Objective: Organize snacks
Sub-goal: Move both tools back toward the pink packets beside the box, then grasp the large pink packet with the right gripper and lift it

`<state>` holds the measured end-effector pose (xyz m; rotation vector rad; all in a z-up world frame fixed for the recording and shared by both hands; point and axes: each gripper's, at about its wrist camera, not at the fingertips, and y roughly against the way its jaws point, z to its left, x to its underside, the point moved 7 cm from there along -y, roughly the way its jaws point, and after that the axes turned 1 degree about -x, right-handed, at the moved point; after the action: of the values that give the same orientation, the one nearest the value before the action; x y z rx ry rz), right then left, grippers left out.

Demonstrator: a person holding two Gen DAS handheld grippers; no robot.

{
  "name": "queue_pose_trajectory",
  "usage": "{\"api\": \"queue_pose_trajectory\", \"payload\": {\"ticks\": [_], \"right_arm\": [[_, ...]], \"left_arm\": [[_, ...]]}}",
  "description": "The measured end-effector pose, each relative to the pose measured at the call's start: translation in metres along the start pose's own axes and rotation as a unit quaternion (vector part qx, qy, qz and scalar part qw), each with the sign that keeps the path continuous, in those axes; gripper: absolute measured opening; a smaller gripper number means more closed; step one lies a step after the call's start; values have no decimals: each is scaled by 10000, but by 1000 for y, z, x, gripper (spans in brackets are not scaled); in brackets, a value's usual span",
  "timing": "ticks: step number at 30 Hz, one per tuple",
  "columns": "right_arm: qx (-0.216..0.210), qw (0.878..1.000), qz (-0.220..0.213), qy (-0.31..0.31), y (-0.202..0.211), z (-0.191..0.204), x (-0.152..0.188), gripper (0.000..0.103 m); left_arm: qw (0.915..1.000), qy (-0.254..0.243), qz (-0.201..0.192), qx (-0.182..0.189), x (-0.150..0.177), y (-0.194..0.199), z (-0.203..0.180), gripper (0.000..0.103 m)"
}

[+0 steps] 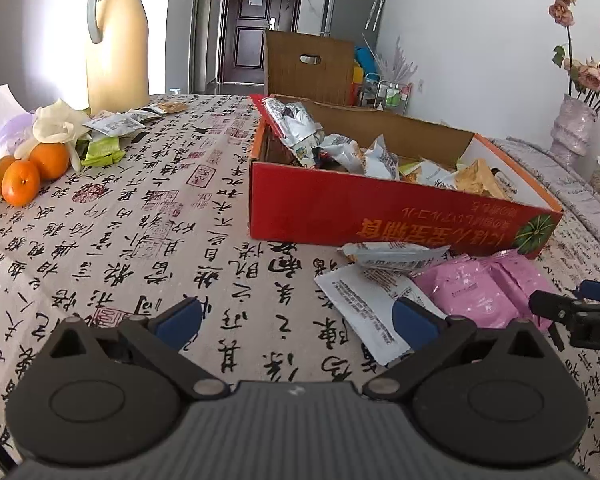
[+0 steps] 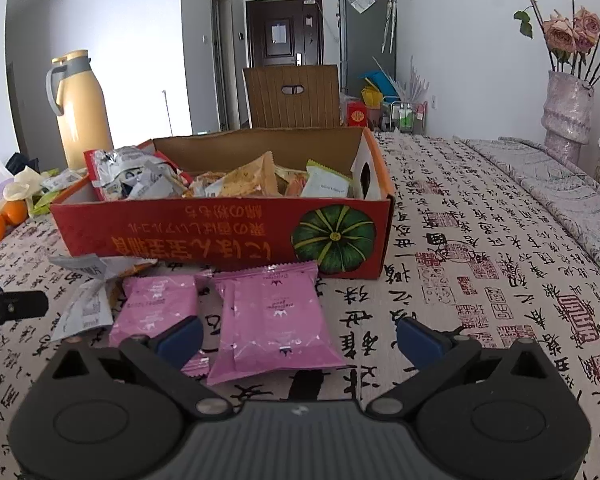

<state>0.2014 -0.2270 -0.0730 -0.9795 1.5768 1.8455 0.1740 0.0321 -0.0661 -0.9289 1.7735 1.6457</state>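
Note:
A red cardboard box point(image 1: 380, 216) point(image 2: 220, 236) holds several snack packets. In front of it on the tablecloth lie two pink packets point(image 2: 272, 320) point(image 2: 156, 308) point(image 1: 472, 292), a white packet point(image 1: 364, 304) and a silver packet point(image 1: 392, 256) point(image 2: 84, 268). My left gripper point(image 1: 298, 324) is open and empty, low over the cloth, left of the white packet. My right gripper point(image 2: 298, 338) is open and empty, its jaws on either side of the near end of the right pink packet. Its fingertip shows in the left wrist view point(image 1: 548, 304).
Oranges point(image 1: 24, 174), a white glove and more snack packets point(image 1: 108, 136) lie at the far left by a yellow thermos point(image 1: 116, 44). A vase of dried roses point(image 2: 566, 112) stands at the far right. A brown chair back point(image 2: 296, 96) is behind the table.

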Motion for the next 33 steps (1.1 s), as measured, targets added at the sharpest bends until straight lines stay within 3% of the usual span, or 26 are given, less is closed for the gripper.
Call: {"api": "queue_pose_trajectory", "payload": {"ticks": [5, 12, 20, 22, 24, 33], "right_arm": [[21, 9997, 100, 227, -10, 5, -8, 91], [-160, 9987, 397, 279, -30, 11, -8, 83], [-116, 9987, 442, 215, -40, 8, -5, 84], [-137, 9987, 422, 241, -40, 9, -5, 78], [-205, 9987, 362, 279, -37, 12, -6, 61], [-207, 9989, 102, 419, -24, 15, -7, 61]], "left_arm": [[10000, -67, -17, -4, 2, -3, -3, 103], [10000, -24, -9, 14, 3, -5, -2, 103], [10000, -4, -6, 21, 5, -5, -3, 103], [10000, -4, -7, 11, 5, -5, -3, 103], [10000, -4, -10, 7, 5, -5, -3, 103], [10000, -60, 9, -60, 2, -1, -4, 103]]}}
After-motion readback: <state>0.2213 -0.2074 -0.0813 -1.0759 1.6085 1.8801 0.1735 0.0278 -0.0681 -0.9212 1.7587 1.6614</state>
